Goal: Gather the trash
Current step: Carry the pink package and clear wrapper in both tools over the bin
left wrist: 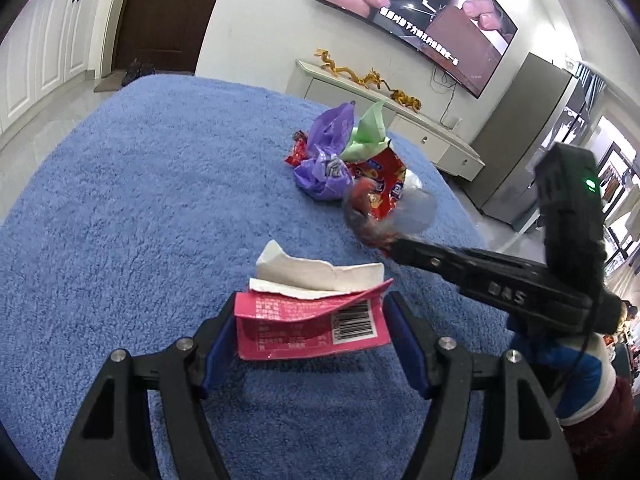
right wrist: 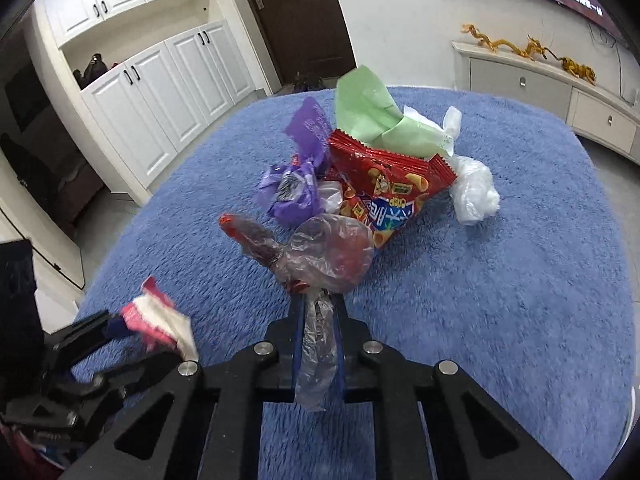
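Right wrist: blue cloth (right wrist: 500, 280) spreads open around the pile (right wrist: 372, 176).

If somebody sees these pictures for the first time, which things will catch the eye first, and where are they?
First comes the colourful heap of trash in the middle of the fluffy blue cloth: a red snack bag, a purple wrapper and green paper. Nearer, the right gripper pinches a clear crumpled plastic film, while the left gripper holds a pink torn carton piece.
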The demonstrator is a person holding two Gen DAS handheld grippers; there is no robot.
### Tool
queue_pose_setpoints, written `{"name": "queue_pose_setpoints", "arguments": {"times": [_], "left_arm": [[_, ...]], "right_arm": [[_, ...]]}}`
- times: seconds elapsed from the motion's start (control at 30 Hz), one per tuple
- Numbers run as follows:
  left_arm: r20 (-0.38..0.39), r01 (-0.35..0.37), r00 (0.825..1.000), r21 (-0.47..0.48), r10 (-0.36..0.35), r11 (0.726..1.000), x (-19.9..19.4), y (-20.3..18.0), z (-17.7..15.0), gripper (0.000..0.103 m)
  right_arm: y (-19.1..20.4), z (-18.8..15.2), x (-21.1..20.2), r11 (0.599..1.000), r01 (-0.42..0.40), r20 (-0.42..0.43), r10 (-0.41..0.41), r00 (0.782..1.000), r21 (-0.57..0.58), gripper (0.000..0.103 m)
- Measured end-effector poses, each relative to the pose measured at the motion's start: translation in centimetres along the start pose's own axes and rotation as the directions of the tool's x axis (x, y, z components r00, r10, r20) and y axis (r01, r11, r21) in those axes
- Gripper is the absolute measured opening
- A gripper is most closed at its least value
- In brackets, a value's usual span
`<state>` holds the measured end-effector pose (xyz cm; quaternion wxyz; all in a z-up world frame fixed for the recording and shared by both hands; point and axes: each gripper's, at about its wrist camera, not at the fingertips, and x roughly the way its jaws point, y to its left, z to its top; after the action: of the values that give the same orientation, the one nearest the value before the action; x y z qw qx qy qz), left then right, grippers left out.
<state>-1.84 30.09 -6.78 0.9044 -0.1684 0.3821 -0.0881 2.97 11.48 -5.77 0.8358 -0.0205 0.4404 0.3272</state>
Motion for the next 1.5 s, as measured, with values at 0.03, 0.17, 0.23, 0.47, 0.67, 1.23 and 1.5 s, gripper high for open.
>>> {"name": "queue_pose_setpoints", "arguments": {"times": [0.03, 0.17, 0.23, 0.47, 0.67, 1.23, 1.5], "left_arm": [[0.003, -0.004, 1.000, 0.004, 0.004, 1.000, -0.2, -0.2, 0.0, 0.068], [0.018, 0.007, 1.000, 0.011, -0.007, 1.000, -1.2, -0.8, 0.0, 0.068], [0.032, 0.019, 0.999, 0.029, -0.020, 0.999, -1.9, -1.3, 0.1, 0.068], [0.036, 0.083, 0.996, 0.088, -0.086, 0.993, -3.3, -4.1, 0.5, 0.068], [0.046, 0.125, 0.990, 0.142, -0.132, 0.982, -3.7, -7.4, 1.3, 0.068], [0.027, 0.253, 0.962, 0.273, -0.270, 0.928, -2.8, -17.6, 2.6, 0.068], [0.000, 0.298, 0.949, 0.332, -0.316, 0.895, -2.4, -22.0, 2.7, 0.068]], "right_arm": [[0.0, -0.4, -0.7, 1.000, 0.004, 0.008, -0.004, 1.000, -0.001, 0.011], [-0.2, -1.8, -3.6, 0.999, 0.020, 0.048, -0.021, 0.999, 0.025, 0.011], [-0.3, -2.4, -5.3, 0.998, 0.042, 0.074, -0.045, 0.996, 0.049, 0.011], [-1.5, -4.7, -10.9, 0.986, 0.105, 0.163, -0.126, 0.979, 0.132, 0.011], [-3.0, -7.1, -15.3, 0.968, 0.152, 0.219, -0.195, 0.956, 0.201, 0.011], [-7.1, -12.9, -22.8, 0.906, 0.216, 0.295, -0.332, 0.896, 0.364, 0.011], [-9.0, -15.0, -24.9, 0.873, 0.233, 0.309, -0.384, 0.870, 0.429, 0.011]]}}
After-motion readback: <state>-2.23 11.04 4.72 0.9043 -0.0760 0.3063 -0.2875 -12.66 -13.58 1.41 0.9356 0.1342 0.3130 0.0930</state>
